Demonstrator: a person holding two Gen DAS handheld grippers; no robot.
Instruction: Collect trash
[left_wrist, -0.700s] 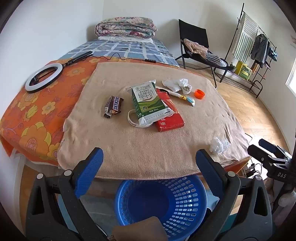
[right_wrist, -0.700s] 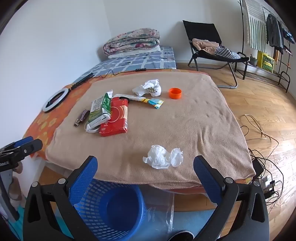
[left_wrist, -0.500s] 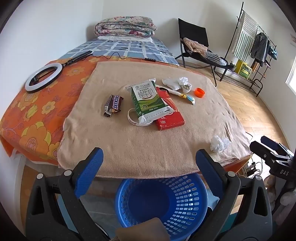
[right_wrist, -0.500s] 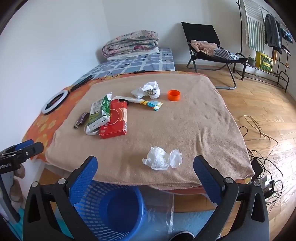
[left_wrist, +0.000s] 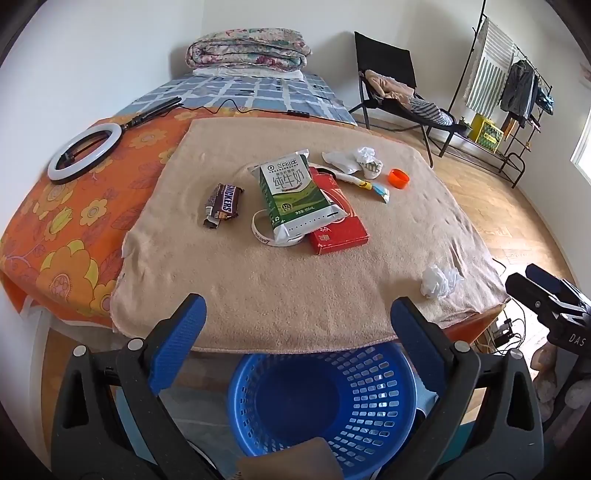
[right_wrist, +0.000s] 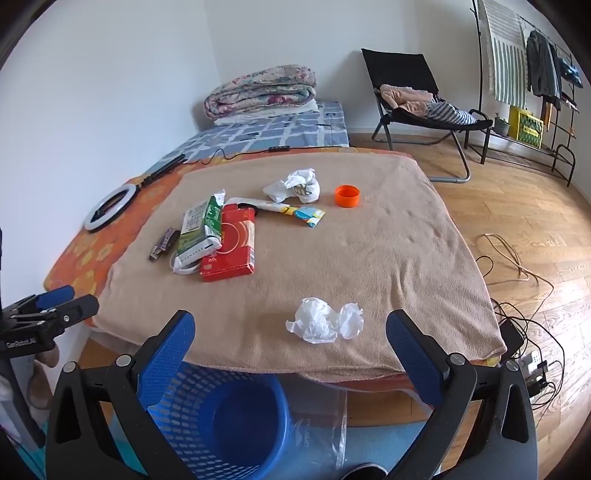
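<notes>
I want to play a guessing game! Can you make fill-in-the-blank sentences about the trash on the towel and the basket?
1. The bottle cap on the towel is ____.
2. The milk carton lies partly on top of a ____ box.
3. The basket below the towel's edge is ____ in colour.
4. The jaws of the right gripper stand ____.

Missing words: orange; red; blue; open
</notes>
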